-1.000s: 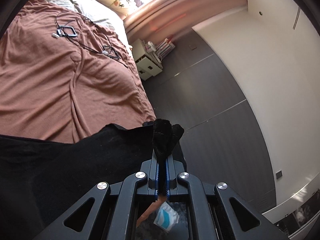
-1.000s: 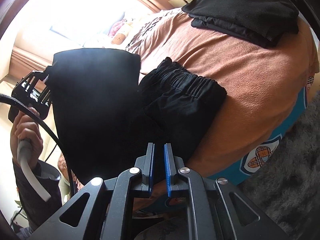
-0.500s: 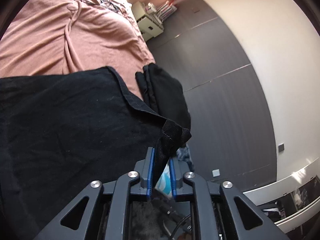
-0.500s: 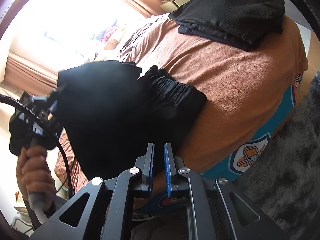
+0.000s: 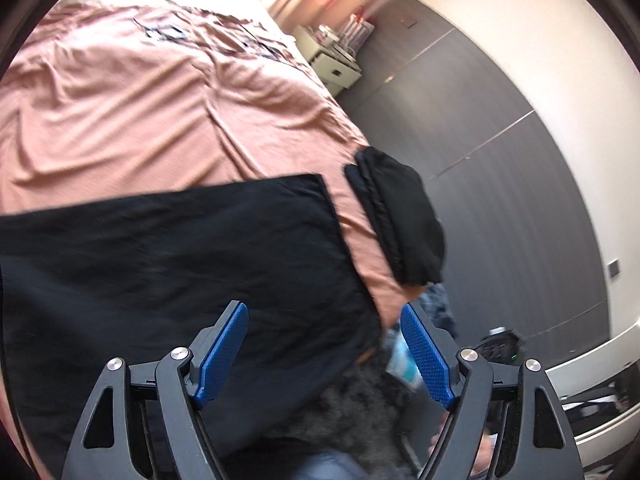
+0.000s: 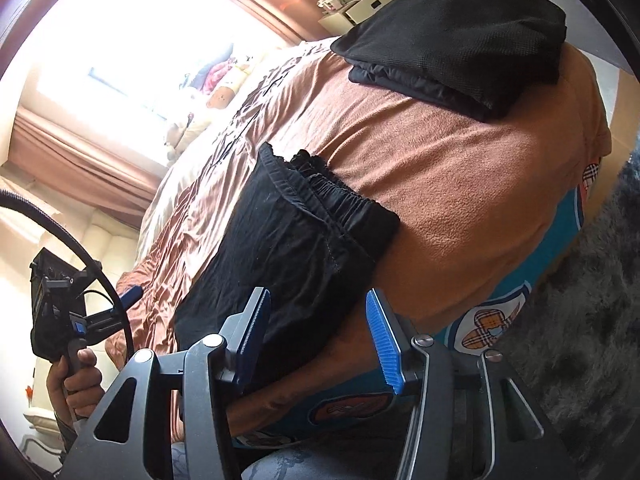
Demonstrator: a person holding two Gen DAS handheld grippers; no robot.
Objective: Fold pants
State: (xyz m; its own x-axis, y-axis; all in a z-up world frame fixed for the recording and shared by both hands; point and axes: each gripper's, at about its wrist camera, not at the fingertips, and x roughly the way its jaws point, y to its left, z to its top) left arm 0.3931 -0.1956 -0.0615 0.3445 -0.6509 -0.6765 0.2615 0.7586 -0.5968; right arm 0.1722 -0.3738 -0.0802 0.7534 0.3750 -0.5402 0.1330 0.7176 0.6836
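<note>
Since earlier: both grippers have let go of the pants' black cloth, which now lies folded on the bed
Left gripper (image 5: pixel 324 348): jaws opening wide; nothing between the pads; hovering over the hem end
Right gripper (image 6: pixel 318 336): jaws opening; cloth lies beneath, unpinched
Pants (image 6: pixel 296 248): flat on the pink bedspread (image 5: pixel 160 112); elastic waistband (image 6: pixel 340 196) towards the stack of folded black clothes (image 6: pixel 460 40), near the bed's edge
Handling: light, limp, likely to slump and wrinkle; not fragile
Where to hold: probably pinch the doubled hem corners or the firmer waistband seam; lift both together
</note>
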